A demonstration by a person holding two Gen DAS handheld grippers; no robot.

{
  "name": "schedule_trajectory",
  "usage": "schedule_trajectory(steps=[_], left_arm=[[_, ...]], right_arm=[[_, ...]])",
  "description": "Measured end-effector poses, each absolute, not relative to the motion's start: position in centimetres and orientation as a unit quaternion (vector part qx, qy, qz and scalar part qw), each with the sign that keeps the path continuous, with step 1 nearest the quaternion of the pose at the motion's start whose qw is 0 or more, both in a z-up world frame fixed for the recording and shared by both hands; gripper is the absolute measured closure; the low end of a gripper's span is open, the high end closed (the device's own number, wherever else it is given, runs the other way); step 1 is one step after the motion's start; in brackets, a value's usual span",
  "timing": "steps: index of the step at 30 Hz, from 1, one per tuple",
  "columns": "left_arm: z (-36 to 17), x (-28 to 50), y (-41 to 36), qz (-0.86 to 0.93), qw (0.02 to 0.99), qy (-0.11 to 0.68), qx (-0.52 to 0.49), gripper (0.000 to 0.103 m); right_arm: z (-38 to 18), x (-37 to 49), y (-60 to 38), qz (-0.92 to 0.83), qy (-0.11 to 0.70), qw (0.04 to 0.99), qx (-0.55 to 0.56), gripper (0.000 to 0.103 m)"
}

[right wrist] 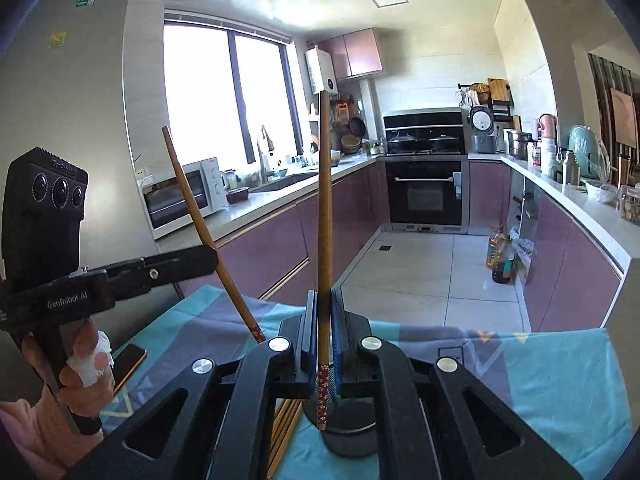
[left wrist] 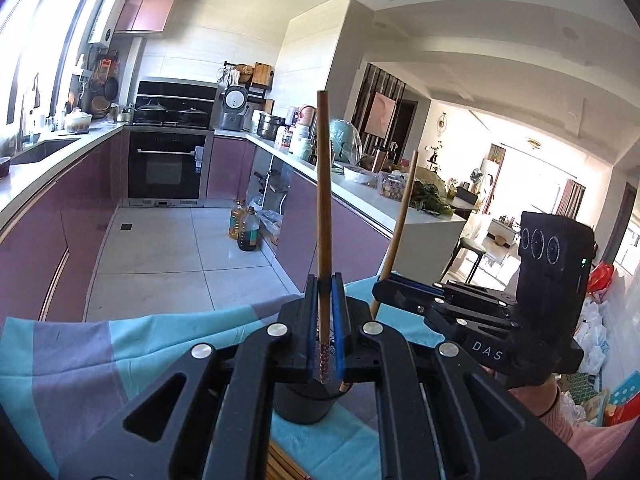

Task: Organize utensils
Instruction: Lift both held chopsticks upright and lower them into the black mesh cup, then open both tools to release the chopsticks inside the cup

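I am holding one chopstick (left wrist: 324, 216) clamped in the left gripper (left wrist: 325, 320) and a second chopstick (right wrist: 325, 240) clamped in the right gripper (right wrist: 324, 320), each pinched low near its patterned end and standing almost upright above the black holder (right wrist: 352, 432) on the teal cloth (right wrist: 540, 380). They are looking light, stiff and smooth, so I am judging they could swivel or slip in the pads; a hold nearer mid-shaft would be steadier. More chopsticks (right wrist: 286, 424) are lying just beside the holder, below the right jaws.
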State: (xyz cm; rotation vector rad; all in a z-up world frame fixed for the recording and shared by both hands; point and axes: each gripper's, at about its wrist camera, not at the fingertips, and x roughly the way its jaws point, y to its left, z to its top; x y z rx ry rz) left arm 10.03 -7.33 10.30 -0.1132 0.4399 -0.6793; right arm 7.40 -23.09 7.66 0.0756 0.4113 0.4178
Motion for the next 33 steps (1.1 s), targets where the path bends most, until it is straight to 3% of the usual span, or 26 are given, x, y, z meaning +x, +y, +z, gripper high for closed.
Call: schedule_trajectory(steps=[14,33], left_arm=[[3.6,14.1,-12.4,-0.310,0.899,0.310,-0.004,0.096],[-0.5,18.6,-12.5,-0.295,0.889,0.350,0.002,0.095]], right_arm=[[2.8,11.5,-22.6,0.186,0.283,0.941,0.026,0.098],[0.1,14.5,-21.4,0.175,0.355,0.918,0.024,0.097]])
